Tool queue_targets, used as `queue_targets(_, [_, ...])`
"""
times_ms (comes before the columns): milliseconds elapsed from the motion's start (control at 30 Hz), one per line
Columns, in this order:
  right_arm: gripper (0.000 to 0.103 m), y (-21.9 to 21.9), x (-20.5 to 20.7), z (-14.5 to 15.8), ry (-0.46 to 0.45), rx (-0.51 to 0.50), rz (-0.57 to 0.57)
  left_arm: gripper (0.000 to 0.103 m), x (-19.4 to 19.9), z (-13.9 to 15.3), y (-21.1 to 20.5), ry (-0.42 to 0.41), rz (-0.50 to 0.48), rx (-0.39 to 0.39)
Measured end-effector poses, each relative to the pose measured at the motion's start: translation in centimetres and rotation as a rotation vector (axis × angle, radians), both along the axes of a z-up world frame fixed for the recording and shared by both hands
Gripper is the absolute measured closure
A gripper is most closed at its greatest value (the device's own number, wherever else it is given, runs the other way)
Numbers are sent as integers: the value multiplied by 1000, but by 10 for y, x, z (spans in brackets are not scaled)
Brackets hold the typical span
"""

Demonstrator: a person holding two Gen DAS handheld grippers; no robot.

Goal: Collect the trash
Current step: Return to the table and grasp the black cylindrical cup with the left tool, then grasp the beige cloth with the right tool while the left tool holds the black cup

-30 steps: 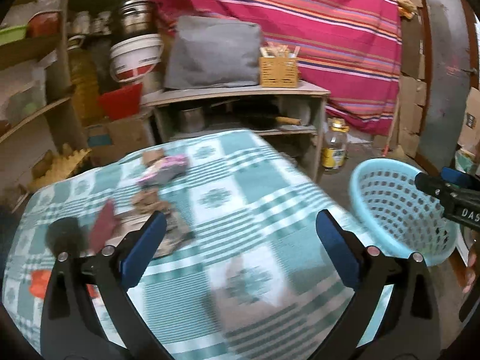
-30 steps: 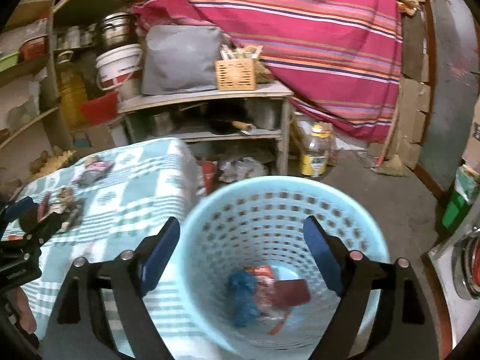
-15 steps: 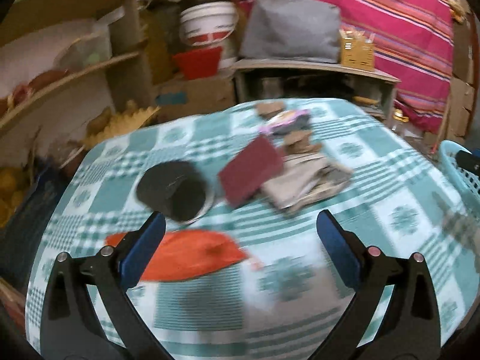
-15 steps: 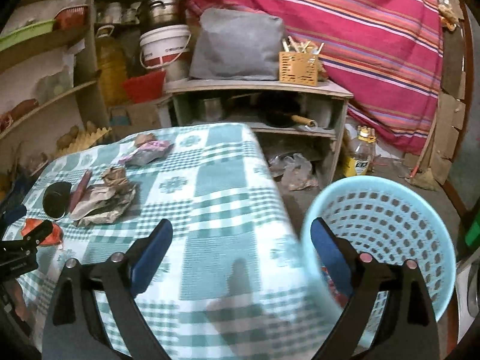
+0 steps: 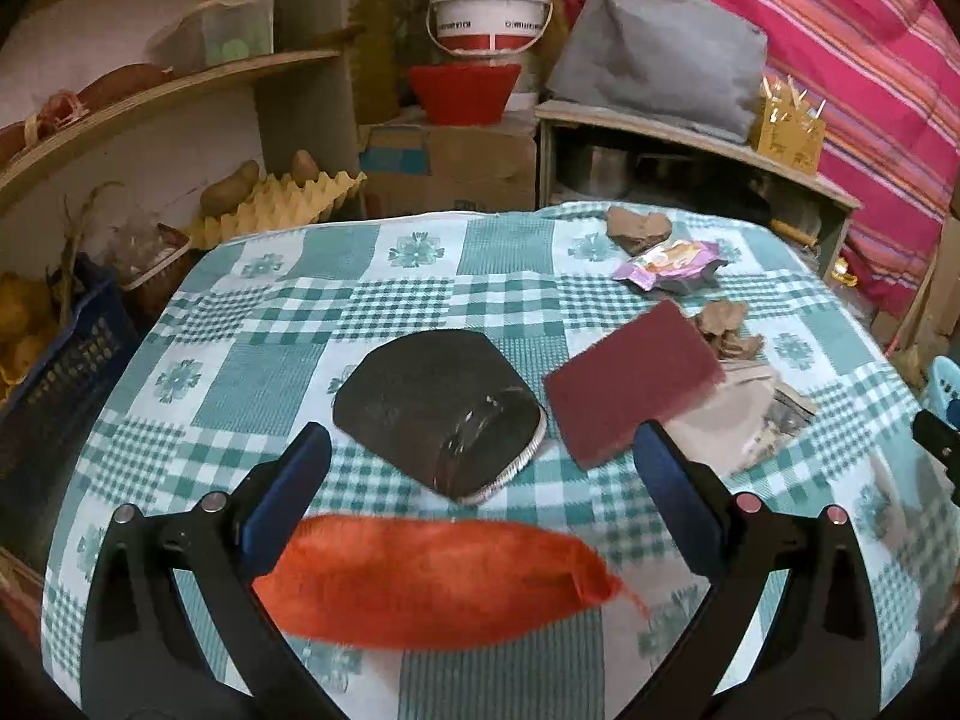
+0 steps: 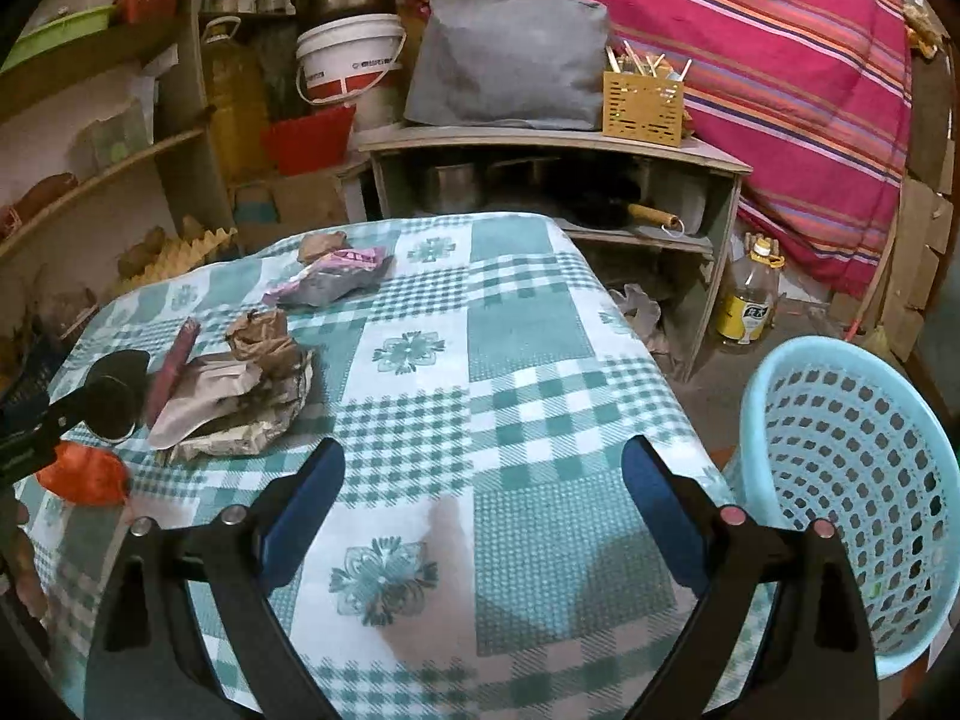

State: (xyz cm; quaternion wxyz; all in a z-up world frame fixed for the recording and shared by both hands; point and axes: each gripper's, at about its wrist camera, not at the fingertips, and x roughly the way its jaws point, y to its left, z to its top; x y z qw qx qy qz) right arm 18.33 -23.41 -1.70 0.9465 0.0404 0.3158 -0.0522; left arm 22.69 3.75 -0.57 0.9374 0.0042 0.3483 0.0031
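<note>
My left gripper (image 5: 477, 462) is open and hangs low over the checked tablecloth (image 5: 270, 324). An orange mesh bag (image 5: 438, 582) lies on the cloth between its fingers, and the pads are not pressing it. Just beyond lie a black flat pad (image 5: 432, 408) and a maroon scouring pad (image 5: 630, 378). Farther right are grey paper wrapping (image 5: 744, 420), crumpled brown paper (image 5: 726, 330) and a purple wrapper (image 5: 672, 261). My right gripper (image 6: 483, 462) stands open and empty over bare cloth. The light blue basket (image 6: 840, 480) is to its right, off the table. The trash pile (image 6: 234, 408) lies to its left.
Wooden shelves (image 5: 150, 102) with jars and an egg tray stand to the left. A low shelf unit (image 6: 552, 144) carries a grey cushion and a yellow cutlery holder. A white bucket (image 5: 489, 12) and a red tub stand behind. A bottle (image 6: 747, 300) stands on the floor.
Both views have swung left, away from the basket and onto the table. The left gripper has come in over the orange bag and black pad. The right gripper has left the basket's mouth.
</note>
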Motion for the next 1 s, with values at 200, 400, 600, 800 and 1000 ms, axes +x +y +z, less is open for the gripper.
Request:
queue_targets(200, [11,2,11,-1,11,-6,-3,6,30,-16,3,81,52,15])
queue_targets(400, [11,7,18,-3,18,4,9,16,43,-27,14,126,77,-27])
queue_targets(600, [11,23,20,-6,25,-14,42,25,39,-27,21,127,47,-49])
queue_targets(800, [11,38,20,-5,27,-18,62,27,22,-19,25,99,22,-37])
queue_targets(1000, [11,65,27,-4,23,-33,105,28,-1,-10,37,67,7,-46])
